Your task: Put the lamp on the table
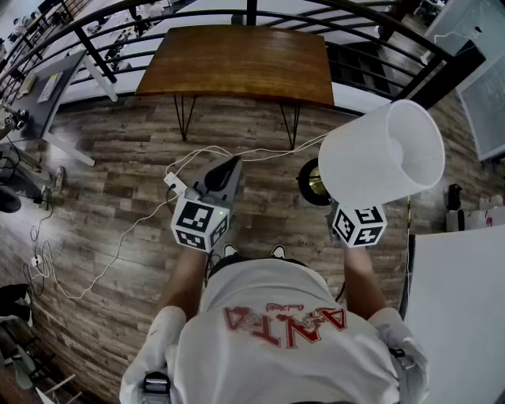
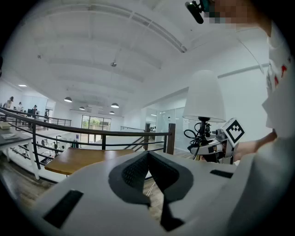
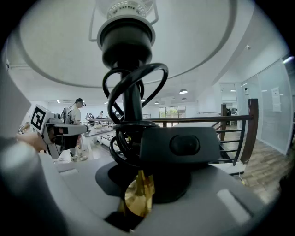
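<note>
The lamp has a white shade [image 1: 383, 154] and a dark round base [image 1: 313, 181], and it hangs tilted above the wood floor. My right gripper [image 3: 138, 196] is shut on the lamp's brass stem [image 3: 139, 184]. The lamp's black cord [image 3: 131, 106] is coiled round the stem above a black switch box [image 3: 182, 145]. The brown wooden table [image 1: 237, 59] stands ahead, with nothing on it. My left gripper [image 1: 225, 167] is shut and holds nothing, to the left of the lamp [image 2: 204, 99]. Beyond the left gripper [image 2: 148, 160], the table [image 2: 76, 159] shows to the left.
A black railing [image 1: 237, 14] runs behind the table. A white cable [image 1: 134, 229] trails over the floor at the left. A white surface [image 1: 461, 308] stands at my right and a grey desk [image 1: 43, 91] at the far left.
</note>
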A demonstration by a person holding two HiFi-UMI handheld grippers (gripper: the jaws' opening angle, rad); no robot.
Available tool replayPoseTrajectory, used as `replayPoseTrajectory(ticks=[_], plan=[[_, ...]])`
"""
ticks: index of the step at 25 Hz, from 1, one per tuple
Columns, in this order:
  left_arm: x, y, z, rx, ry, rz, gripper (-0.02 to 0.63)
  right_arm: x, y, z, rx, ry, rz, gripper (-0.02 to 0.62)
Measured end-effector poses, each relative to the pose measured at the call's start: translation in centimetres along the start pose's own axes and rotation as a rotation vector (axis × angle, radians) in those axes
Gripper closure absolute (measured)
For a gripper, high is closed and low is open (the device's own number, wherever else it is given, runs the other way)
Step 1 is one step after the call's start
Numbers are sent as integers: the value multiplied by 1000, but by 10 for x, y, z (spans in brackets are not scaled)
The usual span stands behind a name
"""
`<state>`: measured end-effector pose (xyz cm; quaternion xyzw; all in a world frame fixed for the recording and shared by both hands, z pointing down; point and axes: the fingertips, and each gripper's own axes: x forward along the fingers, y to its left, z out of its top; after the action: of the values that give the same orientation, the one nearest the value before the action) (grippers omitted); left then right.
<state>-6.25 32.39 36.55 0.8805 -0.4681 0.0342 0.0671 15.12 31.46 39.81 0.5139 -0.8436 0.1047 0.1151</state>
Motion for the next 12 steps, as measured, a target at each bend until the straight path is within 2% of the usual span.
replayPoseTrajectory(ticks=[12], plan=[[-1,10,1,0,4,-1,597,10,8,6,4,-10,7,509]])
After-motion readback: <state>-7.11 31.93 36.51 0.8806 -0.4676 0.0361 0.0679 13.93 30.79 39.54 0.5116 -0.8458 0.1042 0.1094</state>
